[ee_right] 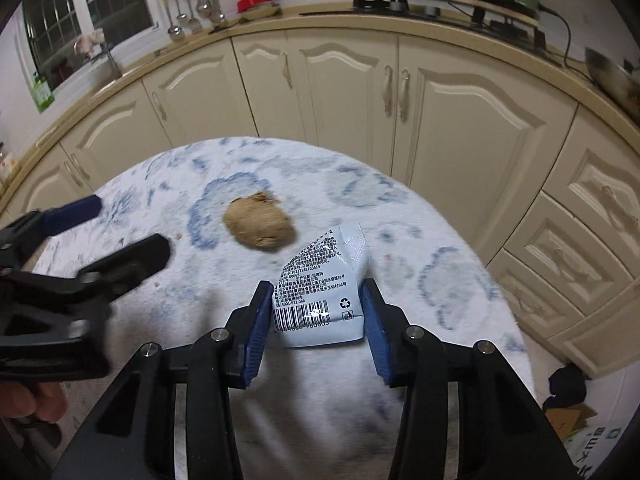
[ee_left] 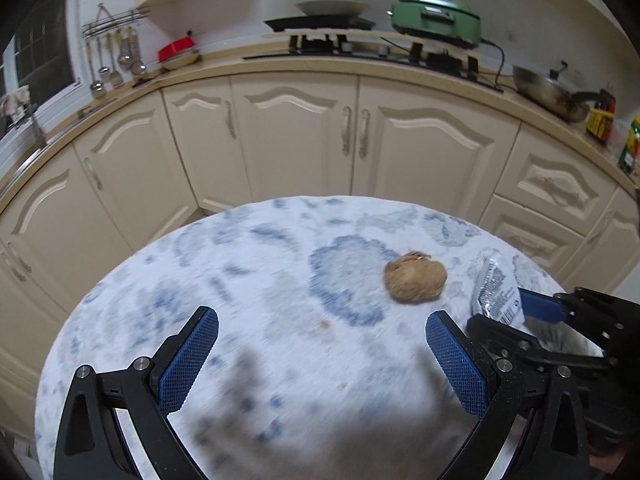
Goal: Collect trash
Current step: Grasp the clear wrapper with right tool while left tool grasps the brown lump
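Right gripper (ee_right: 316, 316) is clamped on the wrapper (ee_right: 320, 280), pads on both side edges, evidently to lift it clear as trash. Left gripper (ee_left: 322, 354) is spread wide, holding nothing; the brown lump (ee_left: 415, 280) lies ahead of it, right of centre. Count: one wrapper, one lump

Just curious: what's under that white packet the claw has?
Under the white packet, held by the right claw, only the blue-patterned tablecloth shows around it. Anything directly beneath is covered.
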`<action>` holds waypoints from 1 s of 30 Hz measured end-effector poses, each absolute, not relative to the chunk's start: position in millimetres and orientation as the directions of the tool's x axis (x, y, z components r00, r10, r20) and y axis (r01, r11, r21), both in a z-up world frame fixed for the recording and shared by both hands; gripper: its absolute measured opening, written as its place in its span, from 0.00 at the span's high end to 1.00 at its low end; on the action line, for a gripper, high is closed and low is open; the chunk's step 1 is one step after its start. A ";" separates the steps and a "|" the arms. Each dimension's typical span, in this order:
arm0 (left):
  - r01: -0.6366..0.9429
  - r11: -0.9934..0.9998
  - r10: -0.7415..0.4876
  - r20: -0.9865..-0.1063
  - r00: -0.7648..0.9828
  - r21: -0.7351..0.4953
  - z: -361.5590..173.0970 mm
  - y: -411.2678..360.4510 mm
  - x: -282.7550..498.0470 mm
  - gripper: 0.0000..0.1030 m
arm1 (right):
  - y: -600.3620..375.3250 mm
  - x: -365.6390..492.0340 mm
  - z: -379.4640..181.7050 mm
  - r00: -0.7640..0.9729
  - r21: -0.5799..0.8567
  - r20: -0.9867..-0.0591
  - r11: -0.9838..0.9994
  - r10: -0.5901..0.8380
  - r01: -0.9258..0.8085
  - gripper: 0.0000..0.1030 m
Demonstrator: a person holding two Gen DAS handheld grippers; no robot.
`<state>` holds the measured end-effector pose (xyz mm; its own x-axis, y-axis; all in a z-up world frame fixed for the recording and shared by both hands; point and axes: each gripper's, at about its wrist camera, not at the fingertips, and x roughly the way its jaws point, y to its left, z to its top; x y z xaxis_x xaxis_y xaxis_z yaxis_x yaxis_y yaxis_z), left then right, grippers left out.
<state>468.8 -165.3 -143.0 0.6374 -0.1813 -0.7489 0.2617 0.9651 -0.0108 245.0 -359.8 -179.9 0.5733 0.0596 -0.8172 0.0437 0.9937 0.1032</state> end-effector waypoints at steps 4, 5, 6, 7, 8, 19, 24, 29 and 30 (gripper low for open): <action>0.290 0.957 -0.196 -0.756 0.624 -0.008 -155.4 -189.4 498.2 0.01 | -372.6 247.7 -178.6 0.573 0.067 -0.820 0.996 0.017 0.066 0.57; 0.296 0.955 -0.198 -0.758 0.622 -0.006 -158.1 -192.8 500.9 0.01 | -375.5 248.0 -179.3 0.572 0.065 -0.820 0.995 0.014 0.069 0.57; 0.307 0.952 -0.205 -0.761 0.615 -0.009 -161.7 -199.1 510.8 0.01 | -379.1 248.1 -179.8 0.572 0.063 -0.820 0.996 0.012 0.070 0.57; 0.314 0.949 -0.211 -0.765 0.608 -0.013 -165.2 -204.3 516.0 0.01 | -381.7 247.4 -179.9 0.574 0.063 -0.819 0.996 0.012 0.070 0.57; 0.318 0.948 -0.212 -0.768 0.605 -0.012 -168.1 -208.8 518.9 0.01 | -383.2 246.6 -180.3 0.575 0.061 -0.818 0.996 0.009 0.071 0.57; 0.373 0.923 -0.302 -0.783 0.544 -0.097 -185.2 -217.1 534.6 0.61 | -394.6 237.2 -178.7 0.596 0.134 -0.801 0.988 0.058 0.083 0.57; 0.359 0.929 -0.293 -0.774 0.562 -0.091 -169.5 -202.9 514.7 0.61 | -393.8 219.2 -165.2 0.612 0.181 -0.786 0.979 0.086 0.096 0.57; 0.356 0.930 -0.302 -0.742 0.599 -0.091 -140.4 -187.6 469.0 0.61 | -379.8 189.9 -133.8 0.652 0.202 -0.752 0.975 0.096 0.089 0.57; 0.356 0.930 -0.305 -0.734 0.607 -0.091 -133.7 -184.2 458.3 0.61 | -375.3 180.7 -124.0 0.666 0.205 -0.740 0.975 0.097 0.085 0.57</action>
